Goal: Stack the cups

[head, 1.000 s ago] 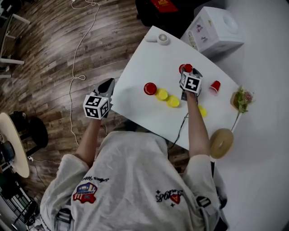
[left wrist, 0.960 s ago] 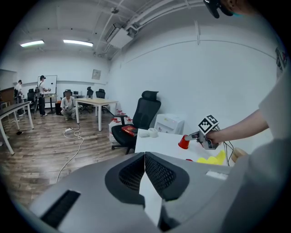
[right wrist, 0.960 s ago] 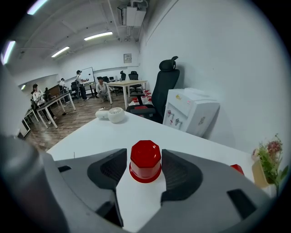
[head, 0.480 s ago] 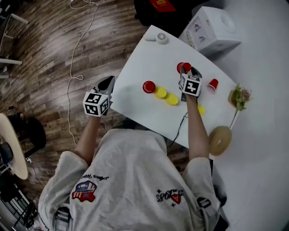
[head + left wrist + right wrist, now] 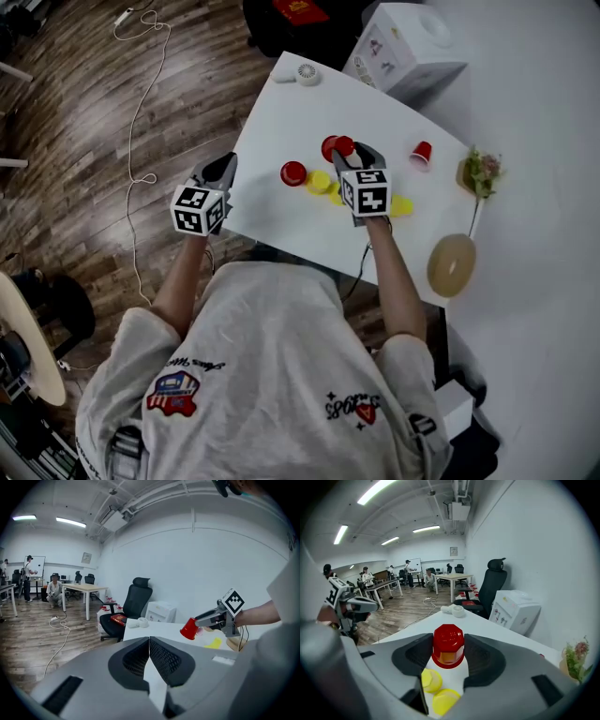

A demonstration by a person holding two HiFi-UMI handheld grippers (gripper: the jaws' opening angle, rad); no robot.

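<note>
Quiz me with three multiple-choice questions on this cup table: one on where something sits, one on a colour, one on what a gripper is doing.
1. Where is the small white fan?
A. on the floor
B. near the far corner of the table
C. on the white box

2. What colour is the cup between the jaws of the right gripper?
A. yellow
B. blue
C. red

3. How do the jaws of the left gripper stand?
A. together, empty
B. wide apart
C. clamped on a yellow cup

Answers:
1 B: the head view shows the fan lying on the tabletop by its far corner.
2 C: the right gripper view shows a red cup pinched between the pads.
3 A: the left gripper view shows the jaws meeting with nothing between them.
</note>
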